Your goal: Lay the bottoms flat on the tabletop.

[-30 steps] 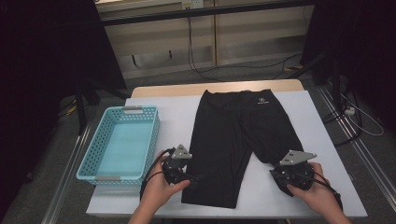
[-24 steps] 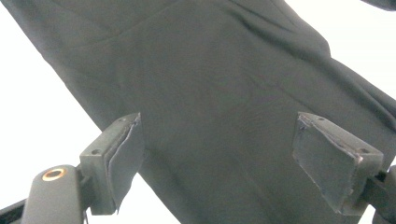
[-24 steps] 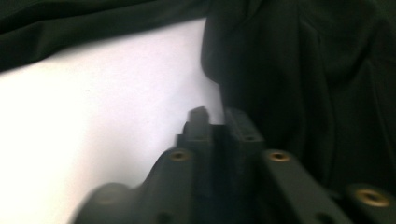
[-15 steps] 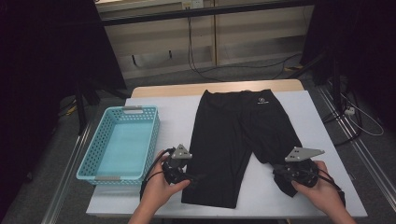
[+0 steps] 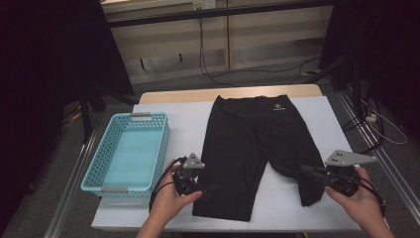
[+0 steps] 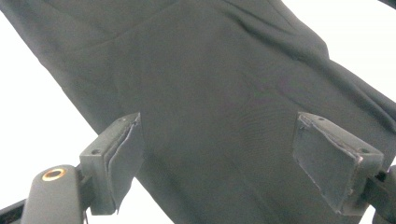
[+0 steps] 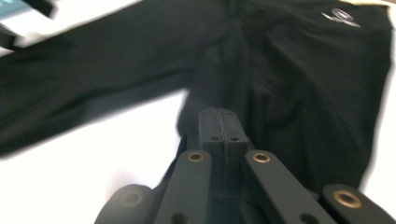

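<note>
A pair of black shorts [image 5: 252, 134] lies flat on the white table [image 5: 327, 116], waistband at the far side. My left gripper [image 5: 207, 189] rests at the outer edge of the shorts' left leg near its hem. In the left gripper view its jaws stand wide open [image 6: 219, 154] over the black cloth [image 6: 210, 70], not pinching it. My right gripper [image 5: 306, 171] is shut on the hem of the right leg, which is lifted and bunched off the table. In the right gripper view the jaws are pressed together [image 7: 219, 122], with the cloth [image 7: 303, 84] gathered at their tip.
A light blue plastic basket [image 5: 126, 151] stands on the table's left part, close to my left hand. Beyond the far edge are a floor with cables [image 5: 218, 74] and dark stands at both sides.
My right hand has risen and drawn back a little, pulling the right leg's hem up off the table and bunching it. The left hand and its gripper have stayed put.
</note>
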Demonstrator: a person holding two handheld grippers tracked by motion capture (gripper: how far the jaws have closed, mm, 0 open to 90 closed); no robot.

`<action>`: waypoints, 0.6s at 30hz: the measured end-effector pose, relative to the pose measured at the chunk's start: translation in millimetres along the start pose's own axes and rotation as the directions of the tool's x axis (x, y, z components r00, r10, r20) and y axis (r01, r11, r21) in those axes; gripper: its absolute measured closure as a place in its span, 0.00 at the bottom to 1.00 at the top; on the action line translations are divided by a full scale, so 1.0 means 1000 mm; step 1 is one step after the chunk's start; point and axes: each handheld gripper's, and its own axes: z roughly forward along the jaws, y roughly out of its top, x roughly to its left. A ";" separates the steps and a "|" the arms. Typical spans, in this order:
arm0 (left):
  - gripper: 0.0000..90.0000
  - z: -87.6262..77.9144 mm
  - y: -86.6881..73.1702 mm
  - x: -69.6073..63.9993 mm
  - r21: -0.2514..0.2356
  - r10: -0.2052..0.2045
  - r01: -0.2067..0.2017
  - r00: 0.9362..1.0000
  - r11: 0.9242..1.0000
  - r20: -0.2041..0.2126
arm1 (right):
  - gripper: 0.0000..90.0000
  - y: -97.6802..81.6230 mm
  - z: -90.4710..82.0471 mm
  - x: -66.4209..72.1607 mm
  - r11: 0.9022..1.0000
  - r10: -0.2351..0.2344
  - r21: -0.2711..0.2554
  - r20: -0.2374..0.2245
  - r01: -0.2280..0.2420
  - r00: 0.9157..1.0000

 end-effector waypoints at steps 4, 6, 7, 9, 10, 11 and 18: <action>0.20 0.001 0.000 0.000 0.004 0.005 -0.005 1.000 1.000 0.005 | 1.00 -0.011 0.006 -0.015 0.998 0.027 0.047 0.046 -0.029 0.999; 0.20 0.002 0.000 0.000 0.008 0.007 -0.007 1.000 1.000 0.005 | 1.00 -0.017 0.010 -0.020 0.997 0.023 0.077 0.063 -0.028 0.998; 0.20 0.002 0.000 0.000 0.006 0.003 -0.003 1.000 1.000 0.006 | 1.00 -0.018 0.011 -0.019 0.996 0.016 0.088 0.068 -0.022 0.998; 0.20 0.003 0.000 -0.001 0.005 0.001 -0.001 1.000 1.000 0.004 | 0.97 -0.019 0.013 -0.017 0.994 0.001 0.113 0.069 -0.009 0.998; 0.20 0.002 0.000 0.000 0.007 0.005 -0.005 1.000 1.000 0.005 | 0.95 -0.019 0.015 -0.016 0.992 -0.008 0.130 0.069 -0.001 0.998; 0.20 0.002 0.000 0.000 0.007 0.005 -0.005 1.000 1.000 0.005 | 0.95 -0.019 0.015 -0.016 0.992 -0.008 0.130 0.069 -0.001 0.998; 0.20 0.003 0.000 -0.001 0.008 0.004 -0.004 1.000 1.000 0.007 | 0.83 -0.015 0.014 -0.010 0.994 -0.023 0.108 0.063 0.016 0.998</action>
